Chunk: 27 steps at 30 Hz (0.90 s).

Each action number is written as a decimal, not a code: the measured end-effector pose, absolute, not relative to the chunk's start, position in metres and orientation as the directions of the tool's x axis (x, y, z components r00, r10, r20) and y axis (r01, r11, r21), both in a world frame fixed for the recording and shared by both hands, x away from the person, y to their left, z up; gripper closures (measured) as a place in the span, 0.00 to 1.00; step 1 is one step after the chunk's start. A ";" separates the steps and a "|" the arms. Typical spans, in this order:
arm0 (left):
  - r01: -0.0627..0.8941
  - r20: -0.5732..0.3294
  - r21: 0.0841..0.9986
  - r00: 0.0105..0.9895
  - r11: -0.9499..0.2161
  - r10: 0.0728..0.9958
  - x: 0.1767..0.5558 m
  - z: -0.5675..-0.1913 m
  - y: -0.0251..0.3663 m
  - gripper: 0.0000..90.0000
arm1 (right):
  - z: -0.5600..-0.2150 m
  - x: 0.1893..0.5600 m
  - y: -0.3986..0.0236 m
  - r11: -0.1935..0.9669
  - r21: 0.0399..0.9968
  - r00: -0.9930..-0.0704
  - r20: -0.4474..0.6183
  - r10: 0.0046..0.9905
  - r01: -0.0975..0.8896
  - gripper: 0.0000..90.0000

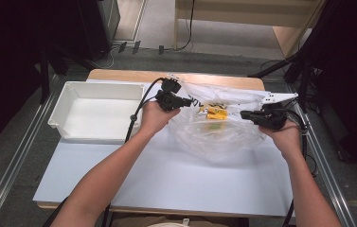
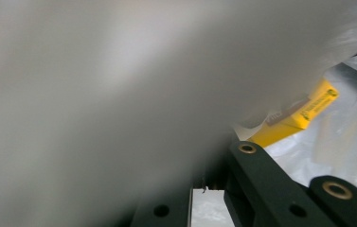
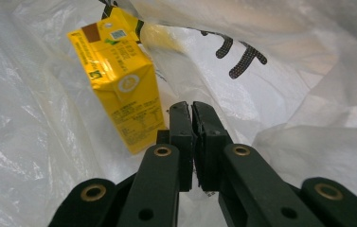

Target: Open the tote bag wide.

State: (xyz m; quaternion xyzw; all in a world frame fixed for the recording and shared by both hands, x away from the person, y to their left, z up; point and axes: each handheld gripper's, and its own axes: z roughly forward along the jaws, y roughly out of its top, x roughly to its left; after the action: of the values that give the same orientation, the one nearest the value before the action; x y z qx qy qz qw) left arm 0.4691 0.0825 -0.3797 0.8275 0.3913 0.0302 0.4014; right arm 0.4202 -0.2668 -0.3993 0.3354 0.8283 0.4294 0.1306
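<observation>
A clear plastic bag (image 1: 218, 137) lies on the white table sheet (image 1: 190, 179) with a yellow drink carton (image 1: 216, 112) inside it. My left gripper (image 1: 185, 101) is shut on the bag's left edge near its mouth. My right gripper (image 1: 245, 114) is shut on the right edge, facing the left one. In the right gripper view the jaws (image 3: 192, 111) are pressed together amid the bag film (image 3: 308, 142), and the carton (image 3: 119, 80) stands tilted just left of them. In the left gripper view the bag's film (image 2: 119, 94) drapes over the jaws, with the carton (image 2: 299, 118) beyond it.
An empty white plastic tray (image 1: 95, 86) sits at the table's left, beside the left hand. A white bracket (image 1: 273, 98) lies at the table's far right edge. Dark stands and cables ring the table on the floor.
</observation>
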 end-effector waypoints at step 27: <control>0.701 -0.345 0.640 0.628 -0.315 0.697 0.485 -0.428 0.089 1.00 | -0.430 0.423 -0.270 0.386 0.784 -0.719 0.107 0.687 0.486 0.97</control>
State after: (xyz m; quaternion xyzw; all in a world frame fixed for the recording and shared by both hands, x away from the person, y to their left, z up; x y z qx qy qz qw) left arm 0.4855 0.0889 -0.4280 0.8110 0.4310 -0.0026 0.3957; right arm 0.4230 -0.2705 -0.4302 0.3559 0.8240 0.4247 0.1183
